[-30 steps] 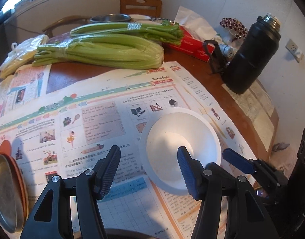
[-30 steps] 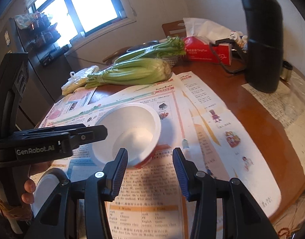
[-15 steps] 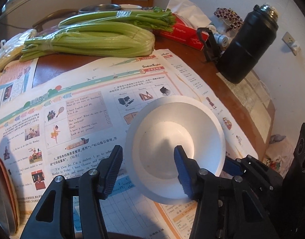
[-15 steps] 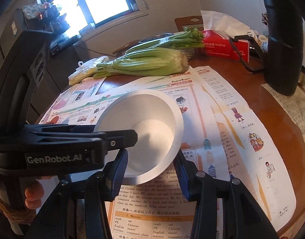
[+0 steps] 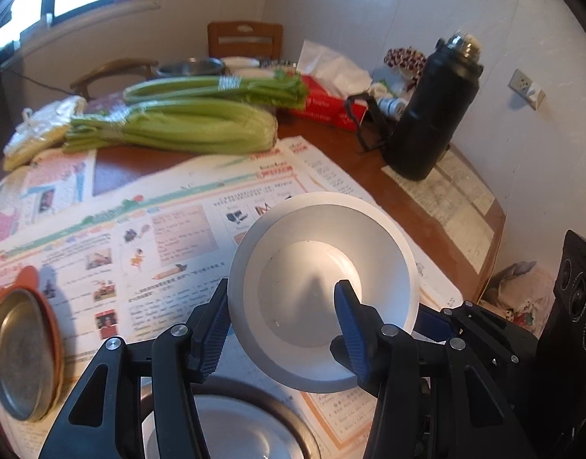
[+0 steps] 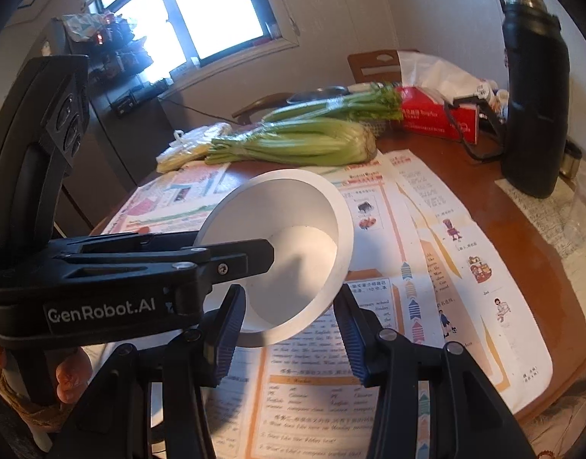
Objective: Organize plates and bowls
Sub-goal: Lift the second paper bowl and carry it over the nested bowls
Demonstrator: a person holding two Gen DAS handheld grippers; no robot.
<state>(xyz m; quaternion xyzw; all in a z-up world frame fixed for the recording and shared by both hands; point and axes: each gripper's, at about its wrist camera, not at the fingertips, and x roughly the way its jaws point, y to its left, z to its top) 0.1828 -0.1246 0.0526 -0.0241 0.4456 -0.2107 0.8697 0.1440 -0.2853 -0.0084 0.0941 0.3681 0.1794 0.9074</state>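
Your left gripper (image 5: 283, 315) is now clamped on the white bowl (image 5: 323, 287) — one finger inside, one outside the wall — and it hangs tilted clear of the newspaper (image 5: 170, 225), where a second ago it sat flat. That reads as pickup done; stacking likely comes next, onto the dish (image 5: 231, 432) newly visible near you. Your right gripper (image 6: 289, 338) stays wide and empty, just beneath the bowl.

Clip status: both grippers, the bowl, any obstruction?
Left gripper shut on white bowl, lifted, tilted. Right gripper open beneath it. Second bowl below; nothing in the way.
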